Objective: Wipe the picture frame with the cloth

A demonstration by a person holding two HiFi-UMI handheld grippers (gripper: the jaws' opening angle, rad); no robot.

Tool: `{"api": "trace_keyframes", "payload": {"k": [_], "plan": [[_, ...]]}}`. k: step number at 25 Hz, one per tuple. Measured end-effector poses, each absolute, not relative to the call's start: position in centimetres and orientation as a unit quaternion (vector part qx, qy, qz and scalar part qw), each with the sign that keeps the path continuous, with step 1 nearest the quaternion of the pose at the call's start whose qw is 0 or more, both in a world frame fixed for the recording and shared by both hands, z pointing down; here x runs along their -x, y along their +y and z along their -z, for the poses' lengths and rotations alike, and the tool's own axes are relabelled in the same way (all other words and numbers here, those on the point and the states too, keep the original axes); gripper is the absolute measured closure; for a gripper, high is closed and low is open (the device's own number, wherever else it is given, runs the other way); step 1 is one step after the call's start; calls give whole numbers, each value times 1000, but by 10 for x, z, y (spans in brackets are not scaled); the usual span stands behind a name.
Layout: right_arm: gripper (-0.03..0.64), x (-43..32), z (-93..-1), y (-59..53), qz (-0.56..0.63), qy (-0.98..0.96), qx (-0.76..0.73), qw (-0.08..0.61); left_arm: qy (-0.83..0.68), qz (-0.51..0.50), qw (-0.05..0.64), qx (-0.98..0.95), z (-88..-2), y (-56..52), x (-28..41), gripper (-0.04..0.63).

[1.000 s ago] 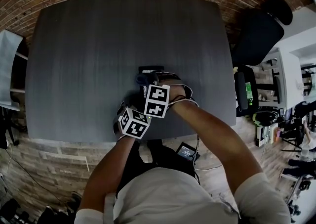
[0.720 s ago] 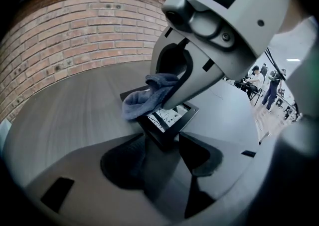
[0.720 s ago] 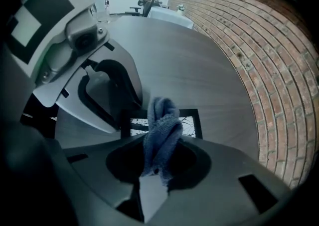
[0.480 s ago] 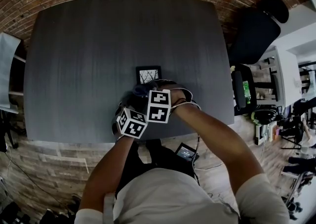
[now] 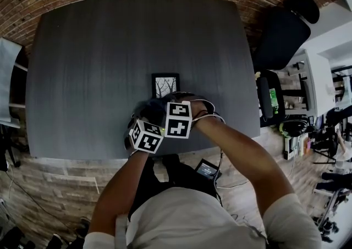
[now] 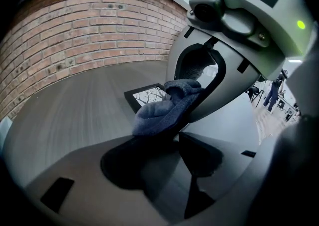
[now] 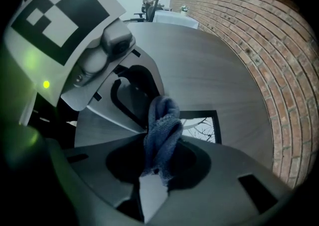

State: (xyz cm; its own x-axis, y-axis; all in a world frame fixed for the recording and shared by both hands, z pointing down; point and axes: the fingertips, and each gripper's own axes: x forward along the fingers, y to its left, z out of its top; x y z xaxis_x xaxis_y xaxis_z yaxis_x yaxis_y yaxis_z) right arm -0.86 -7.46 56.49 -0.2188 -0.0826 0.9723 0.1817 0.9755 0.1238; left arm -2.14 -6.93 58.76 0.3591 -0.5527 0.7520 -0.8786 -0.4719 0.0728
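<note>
Head view: a person leans over a dark counter (image 5: pixel 82 66) with the two grippers close together. The left gripper (image 5: pixel 144 116) and right gripper (image 5: pixel 166 102) both point toward a small black picture frame (image 5: pixel 165 84), which appears to lie flat just beyond their tips. The frame shows a bare-tree print and nothing holds it.

Left gripper view: the left gripper's jaws stand apart with bare counter showing between them, so it holds nothing. Just ahead of its tips hangs the blue cloth (image 6: pixel 164 110), bunched under the right gripper's grey body. The frame sits behind the cloth, farther from this gripper.

Right gripper view: the right gripper is clamped on the cloth, which rises from between its jaws as a narrow twisted roll. The frame lies just past and to the right of that roll, apparently untouched.

The risks look plain. The frame is loose on a smooth counter, and a firm wipe could push it away instead of cleaning it, since the left gripper is not bracing it. The tightly rolled cloth offers little wiping face, so the hard jaw tips could scrape the glass. The crowded grippers could also knock together.
</note>
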Motion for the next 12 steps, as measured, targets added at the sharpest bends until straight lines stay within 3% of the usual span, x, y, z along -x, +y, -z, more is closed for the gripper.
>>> {"api": "trace_keyframes", "payload": {"k": [12], "plan": [[515, 4, -547, -64, -21, -823, 13, 567, -457, -339, 246, -785, -587, -70, 24, 374]]}}
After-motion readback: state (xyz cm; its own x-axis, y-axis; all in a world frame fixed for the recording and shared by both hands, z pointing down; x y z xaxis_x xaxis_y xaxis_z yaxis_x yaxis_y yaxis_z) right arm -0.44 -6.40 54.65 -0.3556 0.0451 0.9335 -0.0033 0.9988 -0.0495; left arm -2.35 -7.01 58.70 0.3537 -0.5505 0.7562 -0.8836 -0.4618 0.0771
